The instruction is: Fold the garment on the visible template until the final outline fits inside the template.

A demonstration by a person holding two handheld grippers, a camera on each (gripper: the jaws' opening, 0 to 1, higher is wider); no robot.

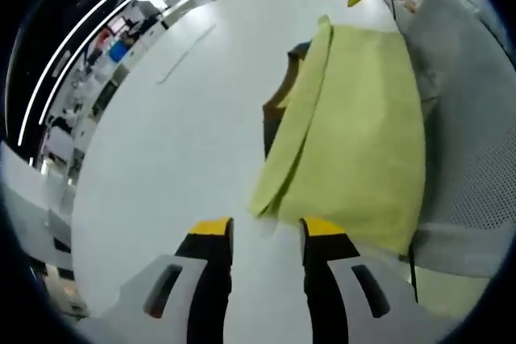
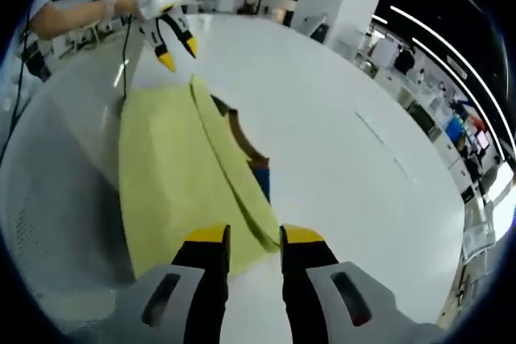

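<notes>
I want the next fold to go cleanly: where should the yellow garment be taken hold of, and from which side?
Probably at the two ends of the folded-over flap edge of the yellow garment. That doubled edge lifts slightly off the white table, so each set of tongs could slide under from the table side: left tongs at the near corner, right tongs at the opposite one.

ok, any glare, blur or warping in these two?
Left gripper view: fisheye bends the white table; window glare washes the top; yellow garment sharp. Right gripper view: same bending, ceiling strips blown out, garment evenly lit.
</notes>
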